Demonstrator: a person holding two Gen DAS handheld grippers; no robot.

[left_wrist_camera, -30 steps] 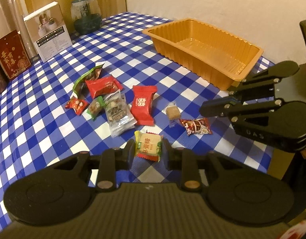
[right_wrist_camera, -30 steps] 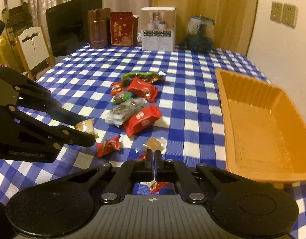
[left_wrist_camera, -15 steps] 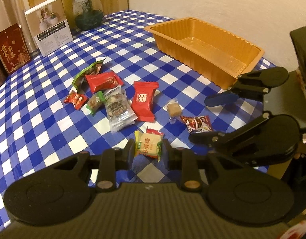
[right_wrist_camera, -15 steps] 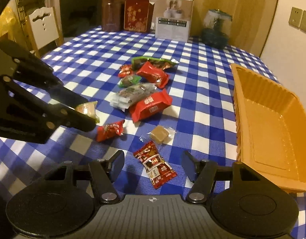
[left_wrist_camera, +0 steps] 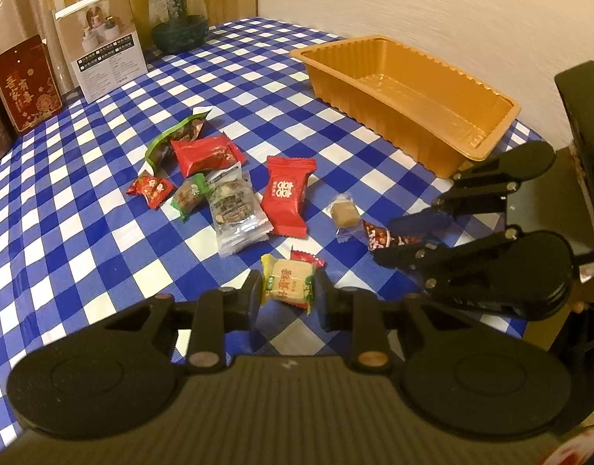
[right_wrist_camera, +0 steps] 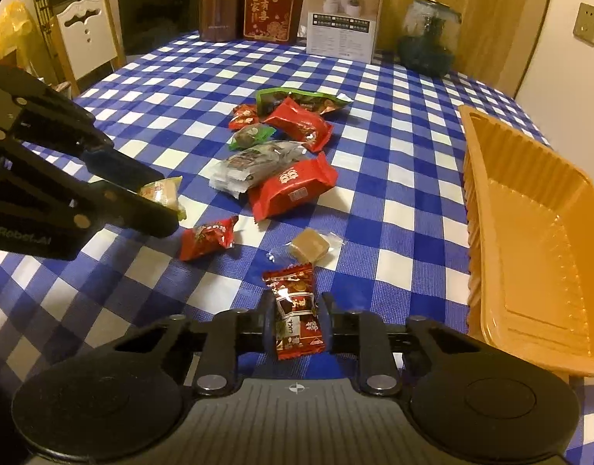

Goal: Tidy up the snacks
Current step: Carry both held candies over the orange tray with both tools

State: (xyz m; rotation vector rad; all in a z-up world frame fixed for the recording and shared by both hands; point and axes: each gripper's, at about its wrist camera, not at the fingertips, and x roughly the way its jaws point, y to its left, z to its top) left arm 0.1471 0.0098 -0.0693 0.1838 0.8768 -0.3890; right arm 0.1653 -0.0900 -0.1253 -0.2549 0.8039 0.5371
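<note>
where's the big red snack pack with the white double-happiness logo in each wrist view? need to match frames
Left wrist: the big red pack lies mid-frame, standing lengthwise, just right of the clear nut-bar wrapper.
Right wrist: the same pack lies centre, slanted, just below that clear wrapper.
Shared landmark: the orange tray, to the right of the pack in both views.

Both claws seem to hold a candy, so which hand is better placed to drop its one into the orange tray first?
Probably the right gripper: it pinches the red candy with the orange tray right beside it. The left gripper, holding the yellow candy, sits farther away.
</note>
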